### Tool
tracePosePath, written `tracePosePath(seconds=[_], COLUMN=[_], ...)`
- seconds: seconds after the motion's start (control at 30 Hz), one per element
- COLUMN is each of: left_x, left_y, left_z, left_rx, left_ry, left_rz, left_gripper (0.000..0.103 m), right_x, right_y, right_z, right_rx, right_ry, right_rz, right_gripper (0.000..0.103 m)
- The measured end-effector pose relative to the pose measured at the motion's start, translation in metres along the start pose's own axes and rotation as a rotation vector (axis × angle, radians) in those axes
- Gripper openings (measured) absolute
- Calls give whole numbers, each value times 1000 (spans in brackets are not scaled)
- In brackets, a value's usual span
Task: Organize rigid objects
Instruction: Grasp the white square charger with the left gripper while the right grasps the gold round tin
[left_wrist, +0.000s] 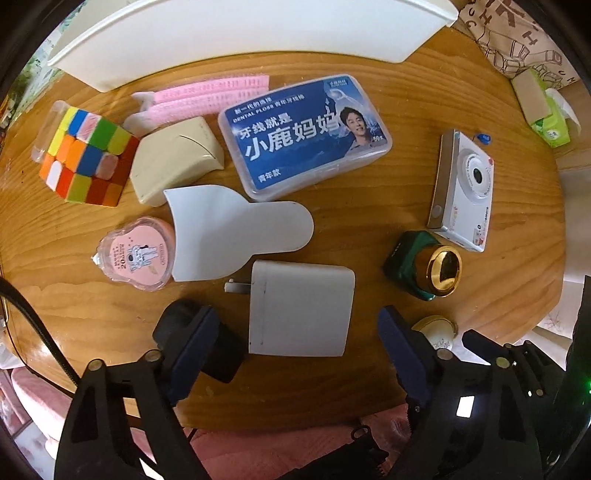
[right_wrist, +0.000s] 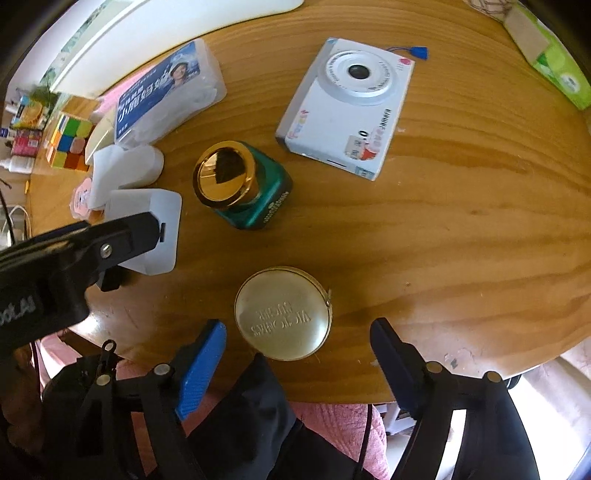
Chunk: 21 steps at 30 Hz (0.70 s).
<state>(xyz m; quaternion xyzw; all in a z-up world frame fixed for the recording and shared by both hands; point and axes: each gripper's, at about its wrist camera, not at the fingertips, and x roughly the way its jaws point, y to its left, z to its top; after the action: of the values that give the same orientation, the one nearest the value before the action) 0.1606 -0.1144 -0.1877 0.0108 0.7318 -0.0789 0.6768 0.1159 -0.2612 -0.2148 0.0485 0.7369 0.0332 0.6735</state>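
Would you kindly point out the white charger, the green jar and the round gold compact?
white charger (left_wrist: 301, 312), left wrist view, middle of its flat top face.
green jar (right_wrist: 225, 176), right wrist view, its gold lid.
round gold compact (right_wrist: 282, 313), right wrist view, centre of embossed lid.

A round wooden worktop (left_wrist: 369, 177) carries everything. At its far edge lies a white tray (left_wrist: 236, 40). Before that: pink combs (left_wrist: 207, 96), a colour cube (left_wrist: 83, 155), a cream mouse (left_wrist: 177, 162) and a blue-labelled floss box (left_wrist: 303, 136). Nearer lie a pink tape case (left_wrist: 136, 254), a white scraper (left_wrist: 229, 232) overlapping its edge, and a white charger (left_wrist: 299, 314). To the right lie a camera (right_wrist: 347, 107), a green jar with gold lid (right_wrist: 243, 184), a round gold tin (right_wrist: 283, 313) and a tissue pack (left_wrist: 543, 110).
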Motion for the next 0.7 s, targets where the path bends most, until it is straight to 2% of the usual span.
tracePosePath(seconds=[0.07, 0.23, 0.3, 0.33, 0.7], left_x=[4, 15, 21, 22, 11], left_y=[-2, 6, 3, 2, 9], left_z=[3, 8, 5, 5, -5], left_rx=[2, -18, -19, -15, 2], left_ry=[23, 80, 91, 94, 54], left_rz=[3, -5, -18, -20, -47], left_gripper=[78, 67, 63, 63, 61], right_x=[1, -1, -4, -4, -2], right_y=[7, 23, 29, 31, 34], right_z=[4, 9, 9, 11, -2], right_rx=[-9, -24, -30, -35, -6], right_ry=[15, 17, 14, 13, -9], right_rz=[-1, -16, -6, -2, 4], right_gripper=[74, 65, 58, 55, 55])
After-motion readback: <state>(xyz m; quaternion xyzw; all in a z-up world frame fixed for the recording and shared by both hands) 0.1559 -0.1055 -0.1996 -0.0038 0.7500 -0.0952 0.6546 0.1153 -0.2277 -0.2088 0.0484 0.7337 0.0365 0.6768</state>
